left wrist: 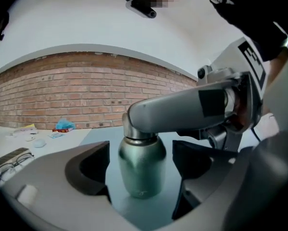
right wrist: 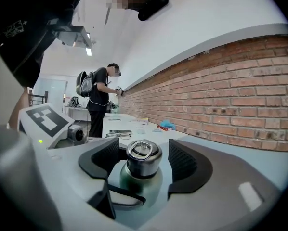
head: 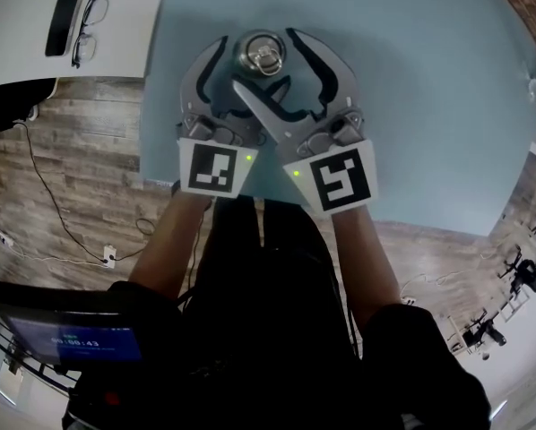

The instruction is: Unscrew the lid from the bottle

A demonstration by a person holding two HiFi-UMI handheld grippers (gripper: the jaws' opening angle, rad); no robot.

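- The bottle (left wrist: pixel 142 170) stands upright on the pale blue bench (head: pixel 411 106), at the upper middle of the head view, its lid (right wrist: pixel 144 155) on, with a ring handle on top
- The left tool (left wrist: pixel 139 162) reaches in from the lower left of the head view, its jaws spread either side of the bottle's body; its dark pads (left wrist: pixel 88 170) stand clear of the metal on both sides, so it holds nothing
- The right tool (right wrist: pixel 144 159) reaches in from the lower right, crossing over the left one, and brackets the lid higher up; its ribbed pads (right wrist: pixel 182 162) leave a gap on each side of the lid, so it too is apart and grips nothing
- Step in hand, as I judge it: both tools are lined up, one at the body and one at the lid, but neither has clamped and no unscrewing has begun
- The next move calls for the left tool to close firmly on the body to stop it turning, then for the right tool to close on the lid and twist it about the bottle's upright axis; the smooth rounded metal may slip, so each grip should be square and centred before any turn
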